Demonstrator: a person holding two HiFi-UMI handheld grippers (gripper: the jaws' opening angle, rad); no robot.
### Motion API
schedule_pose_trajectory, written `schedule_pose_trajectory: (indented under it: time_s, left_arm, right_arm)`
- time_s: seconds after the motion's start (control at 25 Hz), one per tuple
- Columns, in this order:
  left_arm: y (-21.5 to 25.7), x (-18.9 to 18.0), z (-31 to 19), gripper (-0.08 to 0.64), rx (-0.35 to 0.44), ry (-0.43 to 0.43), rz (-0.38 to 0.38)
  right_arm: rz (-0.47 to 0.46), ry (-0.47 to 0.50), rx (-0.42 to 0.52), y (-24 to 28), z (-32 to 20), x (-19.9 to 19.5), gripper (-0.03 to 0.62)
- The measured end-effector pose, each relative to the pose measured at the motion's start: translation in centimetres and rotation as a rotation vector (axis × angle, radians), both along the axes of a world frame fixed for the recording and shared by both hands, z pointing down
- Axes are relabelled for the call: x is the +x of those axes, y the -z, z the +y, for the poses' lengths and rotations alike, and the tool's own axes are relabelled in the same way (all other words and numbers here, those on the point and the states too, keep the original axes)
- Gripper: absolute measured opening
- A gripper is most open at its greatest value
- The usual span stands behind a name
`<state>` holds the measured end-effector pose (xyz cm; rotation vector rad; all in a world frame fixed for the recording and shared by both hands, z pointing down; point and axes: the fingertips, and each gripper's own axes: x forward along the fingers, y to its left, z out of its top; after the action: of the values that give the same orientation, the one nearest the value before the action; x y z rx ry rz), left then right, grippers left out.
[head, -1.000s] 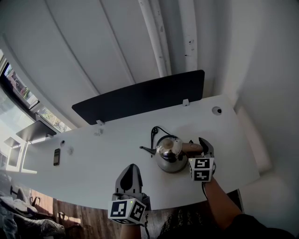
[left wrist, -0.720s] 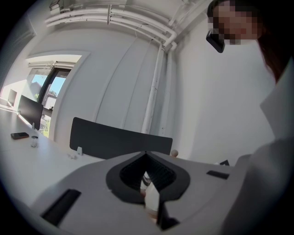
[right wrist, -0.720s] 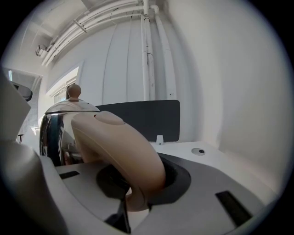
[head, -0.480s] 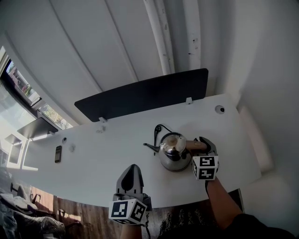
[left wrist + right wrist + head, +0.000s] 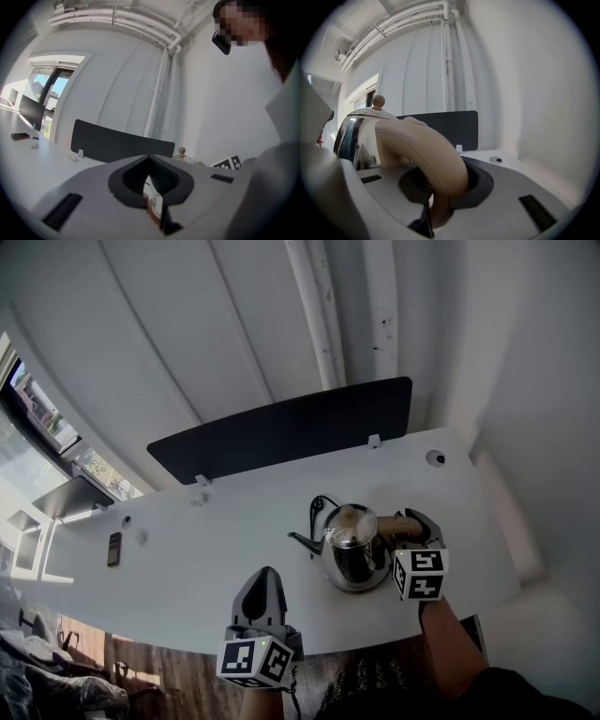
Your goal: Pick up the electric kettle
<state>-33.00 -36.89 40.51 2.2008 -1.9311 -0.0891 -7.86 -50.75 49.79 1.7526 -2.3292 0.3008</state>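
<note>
Your right gripper (image 5: 415, 529), jaws just closing, is clamping the kettle (image 5: 354, 557) handle (image 5: 424, 154); the heavy body leftward is probably threatening to twist free.

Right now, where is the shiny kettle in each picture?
Head view: kettle right of centre.
Left gripper view: only its knobbed top peeks up, right of centre.
Right gripper view: fills the left side, handle curving to the middle.
Shared landmark: dark panel behind it.

Probably an office: white desk (image 5: 216, 559), dark divider panel (image 5: 281, 437), cable grommet (image 5: 436, 458).
</note>
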Motion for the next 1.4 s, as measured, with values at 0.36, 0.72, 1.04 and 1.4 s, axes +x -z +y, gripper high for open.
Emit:
schedule_pose_trajectory:
  time_s: [0.36, 0.72, 1.04, 1.4]
  left_arm:
    - [0.5, 0.6, 0.4, 0.002, 0.013, -0.011, 0.015]
    - [1.9, 1.3, 0.6, 0.002, 0.05, -0.027, 0.029]
    - [4.8, 4.1, 0.9, 0.002, 0.092, -0.046, 0.041]
    - [5.3, 4.3, 0.9, 0.002, 0.124, -0.038, 0.058]
  right_arm:
    - [-0.106, 0.024, 0.066, 6.0, 1.5, 1.4, 0.069]
    - [-0.161, 0.09, 0.122, 14.3, 4.1, 3.2, 0.069]
    - [-0.214, 0.12, 0.219, 22.9, 6.9, 6.7, 0.067]
    - [-0.203, 0.143, 0.241, 24.7, 7.4, 7.2, 0.064]
